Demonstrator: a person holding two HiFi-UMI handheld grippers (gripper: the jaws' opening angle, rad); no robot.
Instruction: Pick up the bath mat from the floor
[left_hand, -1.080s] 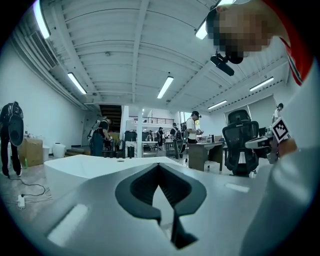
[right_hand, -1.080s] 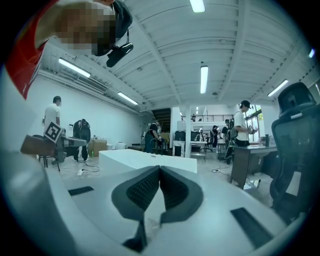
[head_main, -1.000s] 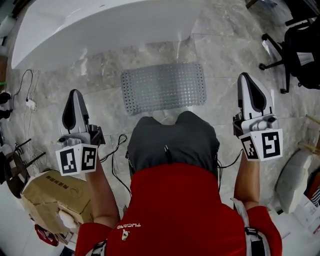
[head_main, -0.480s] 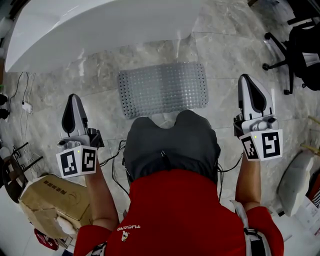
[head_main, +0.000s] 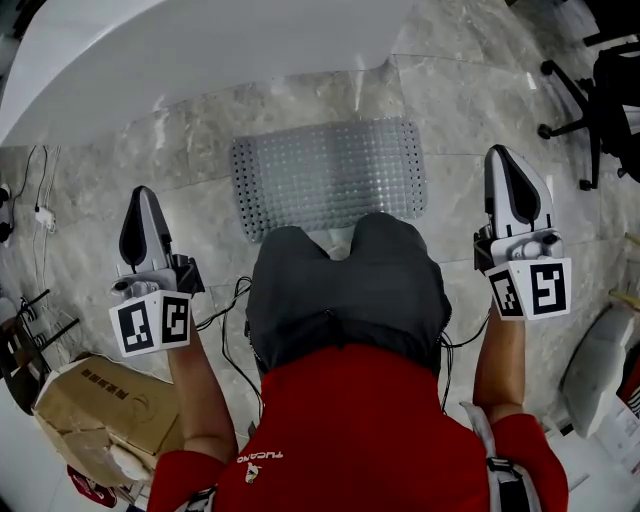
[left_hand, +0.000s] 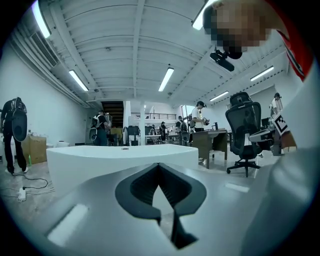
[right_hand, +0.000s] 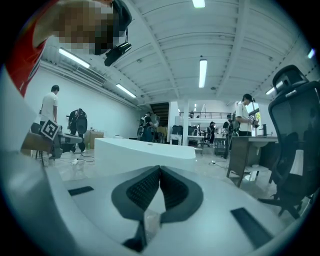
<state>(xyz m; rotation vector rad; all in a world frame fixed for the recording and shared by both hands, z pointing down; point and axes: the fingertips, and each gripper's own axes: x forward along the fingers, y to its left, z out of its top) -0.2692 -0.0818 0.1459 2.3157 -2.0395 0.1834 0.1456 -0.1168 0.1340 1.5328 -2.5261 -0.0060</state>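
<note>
Bath mat flat on floor, centre, just near of tub. L gripper + R gripper: fingers clenched, empty, well apart from mat. Risk: thin mat prob clings to tile; shut fingers would skid over edge w/o opening.

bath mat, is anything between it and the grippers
Nothing visible. The bath mat lies on bare floor ahead, the left gripper and right gripper held shut either side of the person's knees.

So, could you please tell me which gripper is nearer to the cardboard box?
Left. The left gripper hangs close beside the cardboard box; the right gripper is across the person's body, far from it.
</note>
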